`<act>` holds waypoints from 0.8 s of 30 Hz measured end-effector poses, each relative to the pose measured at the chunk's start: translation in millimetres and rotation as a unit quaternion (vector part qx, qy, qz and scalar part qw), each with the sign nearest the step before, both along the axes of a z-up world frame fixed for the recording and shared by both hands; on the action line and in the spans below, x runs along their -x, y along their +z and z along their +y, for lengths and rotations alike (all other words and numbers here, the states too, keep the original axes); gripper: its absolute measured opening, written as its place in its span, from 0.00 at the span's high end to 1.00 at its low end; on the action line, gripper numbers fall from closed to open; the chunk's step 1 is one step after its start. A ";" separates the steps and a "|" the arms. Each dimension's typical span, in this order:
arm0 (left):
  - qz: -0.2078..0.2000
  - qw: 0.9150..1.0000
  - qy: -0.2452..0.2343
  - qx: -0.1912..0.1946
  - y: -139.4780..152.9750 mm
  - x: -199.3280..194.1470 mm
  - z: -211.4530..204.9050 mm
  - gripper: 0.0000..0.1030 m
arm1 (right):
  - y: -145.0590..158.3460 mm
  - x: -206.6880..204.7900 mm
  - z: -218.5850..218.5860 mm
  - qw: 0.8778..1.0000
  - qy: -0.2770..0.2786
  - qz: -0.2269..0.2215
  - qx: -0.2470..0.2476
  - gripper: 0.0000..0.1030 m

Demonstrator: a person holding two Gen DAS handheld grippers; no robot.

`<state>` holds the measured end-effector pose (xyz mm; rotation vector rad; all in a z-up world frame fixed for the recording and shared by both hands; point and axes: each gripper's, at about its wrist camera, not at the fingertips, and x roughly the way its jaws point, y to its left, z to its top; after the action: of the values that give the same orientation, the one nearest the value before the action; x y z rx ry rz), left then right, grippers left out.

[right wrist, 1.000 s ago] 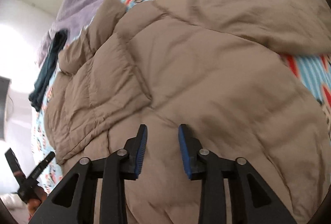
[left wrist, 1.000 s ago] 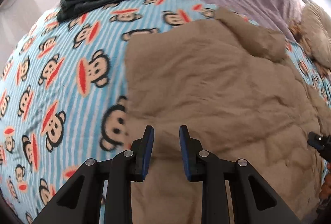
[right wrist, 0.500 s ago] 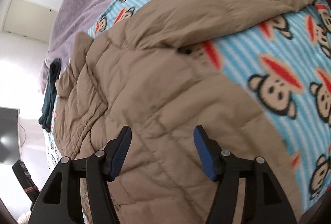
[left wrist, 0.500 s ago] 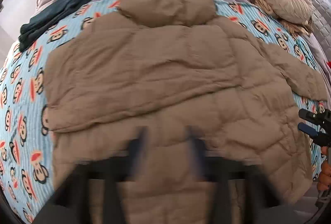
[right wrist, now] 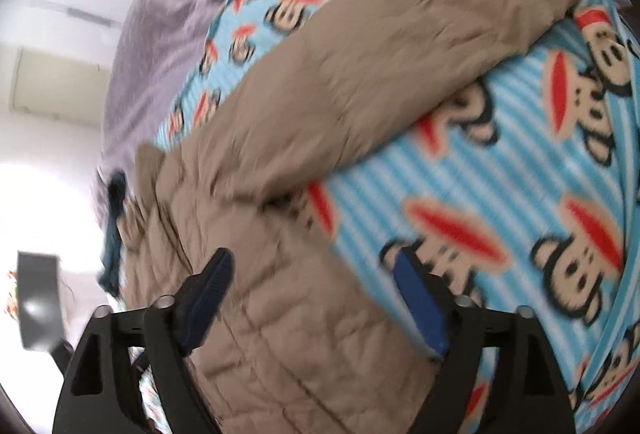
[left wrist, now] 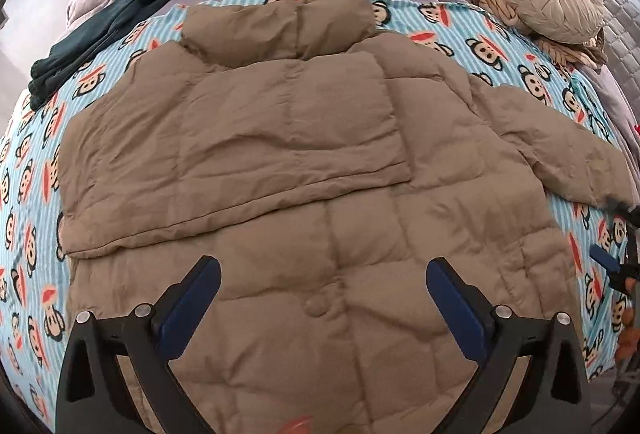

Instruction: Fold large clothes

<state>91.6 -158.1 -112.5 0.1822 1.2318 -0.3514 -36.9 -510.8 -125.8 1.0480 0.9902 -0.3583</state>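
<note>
One jacket [left wrist: 312, 169], collar [left wrist: 280, 25] pointing away

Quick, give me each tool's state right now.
Left tool: open, holding nothing, above the jacket.
Right tool: open, holding nothing.

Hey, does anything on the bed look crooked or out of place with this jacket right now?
The tan puffer jacket is lopsided: one sleeve is folded across its chest, the other sleeve still sprawls onto the monkey-print blanket. Nothing looks torn or spilled.
</note>
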 end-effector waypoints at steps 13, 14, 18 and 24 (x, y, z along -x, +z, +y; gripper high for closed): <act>0.018 1.000 0.004 -0.004 -7.3 -12.1 -49.5 0.00 | -52.2 20.4 -136.9 0.982 -0.156 -0.041 -0.093 0.00; 0.022 1.000 0.000 0.000 -7.5 -13.9 -52.3 0.00 | -55.7 20.8 -143.8 0.979 -0.170 -0.048 -0.099 0.00; 0.026 0.999 0.000 0.024 -5.1 -21.7 -59.9 0.00 | -65.0 20.7 -169.8 0.956 -0.235 -0.098 -0.147 0.00; 0.012 0.999 0.023 0.045 5.5 -32.9 -58.3 0.00 | -65.6 2.2 -185.0 0.943 -0.244 -0.107 -0.199 0.94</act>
<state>124.5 -216.5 -107.0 0.0725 1.2397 -0.3696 -39.0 -695.8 -191.4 1.6722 0.6058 -0.4455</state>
